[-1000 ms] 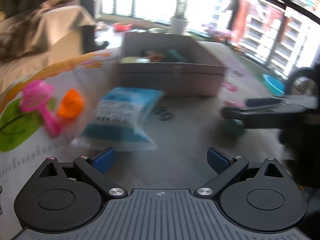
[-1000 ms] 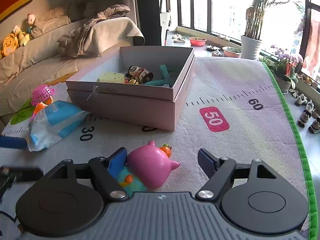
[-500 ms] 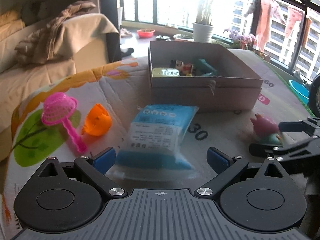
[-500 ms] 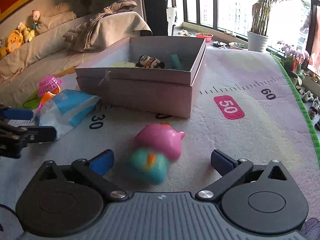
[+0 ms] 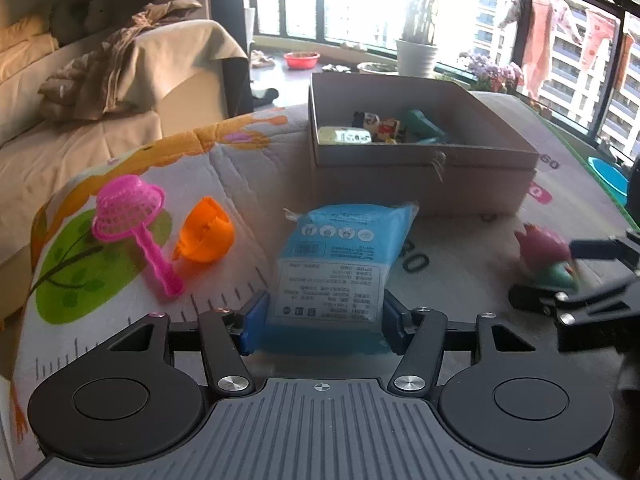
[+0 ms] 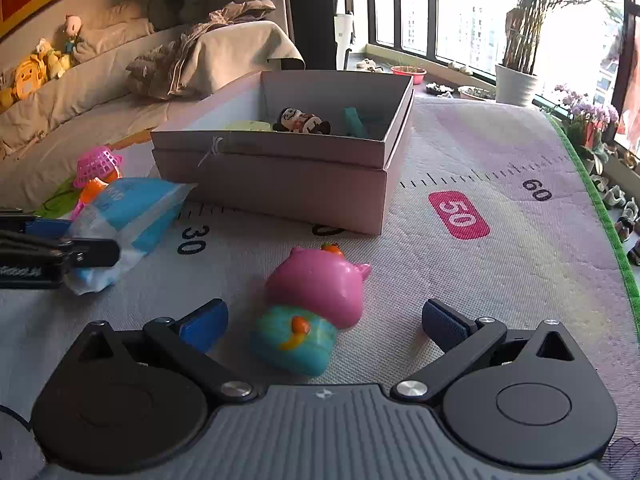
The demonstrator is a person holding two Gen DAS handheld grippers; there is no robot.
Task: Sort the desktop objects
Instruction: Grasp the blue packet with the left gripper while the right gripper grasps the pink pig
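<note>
My left gripper (image 5: 320,324) is shut on the near end of a blue and white tissue pack (image 5: 340,264), which lies on the play mat. My right gripper (image 6: 324,320) is open, and a pink and teal pig toy (image 6: 316,304) lies on the mat between its fingers, touching neither. The toy also shows in the left wrist view (image 5: 548,256), and the pack in the right wrist view (image 6: 128,220). An open cardboard box (image 5: 420,176) behind them holds a few small toys.
A pink toy strainer (image 5: 132,216) and an orange toy piece (image 5: 204,236) lie on the mat left of the pack. A sofa with blankets (image 5: 120,92) stands at the left. The mat's green edge (image 6: 600,208) runs along the right, with plant pots by the windows beyond.
My left gripper has moved up to the tissue pack and closed on its near end. My right gripper has opened and let the pig toy down on the mat.
</note>
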